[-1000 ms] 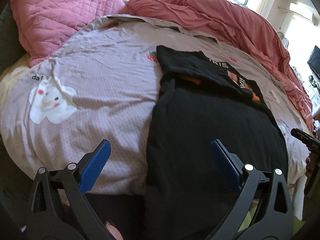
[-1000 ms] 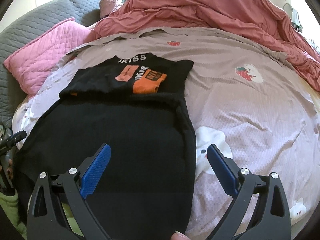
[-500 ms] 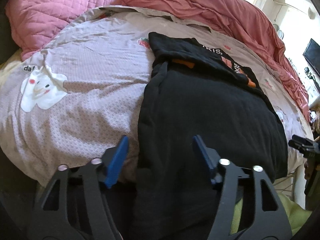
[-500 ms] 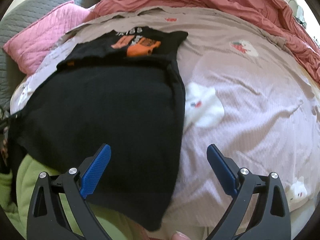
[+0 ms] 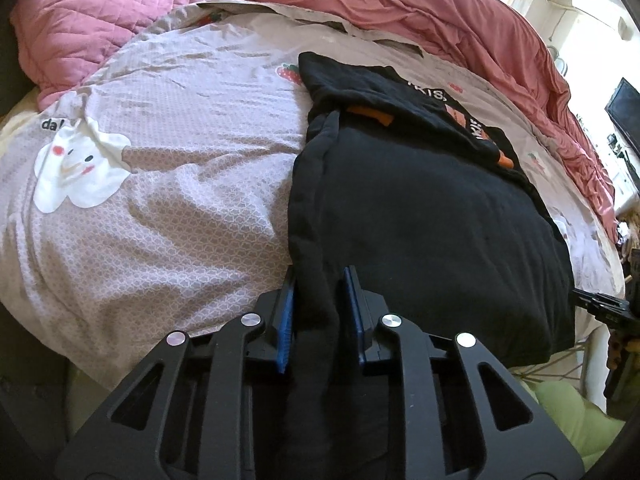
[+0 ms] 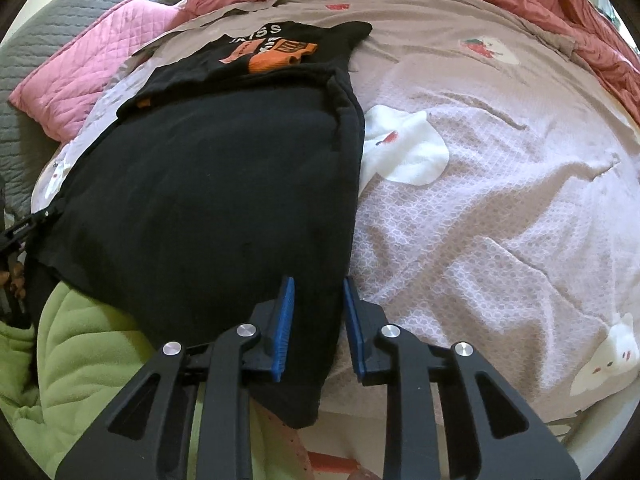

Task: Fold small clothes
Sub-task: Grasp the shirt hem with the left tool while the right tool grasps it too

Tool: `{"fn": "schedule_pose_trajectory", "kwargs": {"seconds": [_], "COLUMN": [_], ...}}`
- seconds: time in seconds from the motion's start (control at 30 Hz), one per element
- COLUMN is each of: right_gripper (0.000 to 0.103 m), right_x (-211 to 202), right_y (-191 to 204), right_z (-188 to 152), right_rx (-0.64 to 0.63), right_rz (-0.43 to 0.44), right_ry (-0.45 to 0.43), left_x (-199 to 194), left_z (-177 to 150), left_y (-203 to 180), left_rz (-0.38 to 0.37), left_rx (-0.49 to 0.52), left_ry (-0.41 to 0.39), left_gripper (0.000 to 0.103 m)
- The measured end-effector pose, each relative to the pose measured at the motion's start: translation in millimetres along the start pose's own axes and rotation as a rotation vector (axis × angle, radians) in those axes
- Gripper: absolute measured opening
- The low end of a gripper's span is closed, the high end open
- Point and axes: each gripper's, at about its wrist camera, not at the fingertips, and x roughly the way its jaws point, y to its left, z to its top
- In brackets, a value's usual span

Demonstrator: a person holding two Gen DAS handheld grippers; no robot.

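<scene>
A black garment lies flat on the bed, its near hem hanging over the bed's front edge; it also shows in the right wrist view. My left gripper is shut on the garment's near left corner. My right gripper is shut on its near right corner. A folded black shirt with orange print lies just beyond it, also seen in the right wrist view.
The pale patterned bedsheet carries white cartoon prints. A pink quilted pillow and a rumpled red duvet lie at the back. Green fabric sits below the bed's edge.
Both grippers moved down to the garment's near hem and closed from wide open onto its two corners.
</scene>
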Motion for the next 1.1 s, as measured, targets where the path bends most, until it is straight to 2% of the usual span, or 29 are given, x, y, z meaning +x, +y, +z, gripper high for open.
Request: {"fn": "schedule_pose_trajectory", "kwargs": {"seconds": [0.17, 0.37, 0.4, 0.43, 0.47, 0.53, 0.7, 0.8, 0.97, 1.1], "right_gripper": [0.026, 0.029, 0.023, 0.012, 0.009, 0.008, 0.008, 0.008, 0.007, 0.007], "right_x": [5.9, 8.1, 6.7, 5.7, 2.6, -4.1, -26.2, -37.0, -45.4, -47.1], "right_y": [-6.9, -8.7, -7.8, -6.8, -6.3, -6.1, -0.4, 0.8, -10.6, -26.0], "right_z": [-1.4, -2.5, -2.5, -2.0, -1.1, 2.0, 13.2, 26.5, 58.3, 83.1], "right_rx": [0.021, 0.026, 0.017, 0.009, 0.002, 0.002, -0.019, -0.027, 0.002, 0.042], "right_rz": [0.036, 0.063, 0.059, 0.056, 0.058, 0.081, 0.143, 0.172, 0.210, 0.213], "right_ry": [-0.005, -0.027, -0.030, -0.030, -0.033, -0.045, -0.131, -0.194, -0.284, -0.345], "left_x": [2.2, 3.6, 3.4, 2.7, 0.9, -0.9, -13.1, -27.6, -40.3, -32.3], "left_z": [-0.9, -1.0, -1.0, -0.8, -0.8, -0.2, 7.1, 20.3, 54.9, 85.1], "left_y": [0.1, -2.1, -3.0, -3.7, -4.3, -4.2, -7.3, -9.5, -8.5, -5.6], "left_rz": [-0.001, 0.005, 0.012, 0.019, 0.022, 0.012, -0.038, -0.104, -0.147, -0.149], "left_rx": [0.000, 0.011, 0.016, 0.020, 0.025, 0.023, 0.004, -0.032, -0.091, -0.141], "left_ry": [0.010, 0.016, 0.012, 0.005, -0.007, -0.019, -0.071, -0.112, -0.167, -0.178], "left_gripper": [0.019, 0.018, 0.017, 0.012, 0.008, 0.004, 0.003, 0.003, 0.003, 0.003]}}
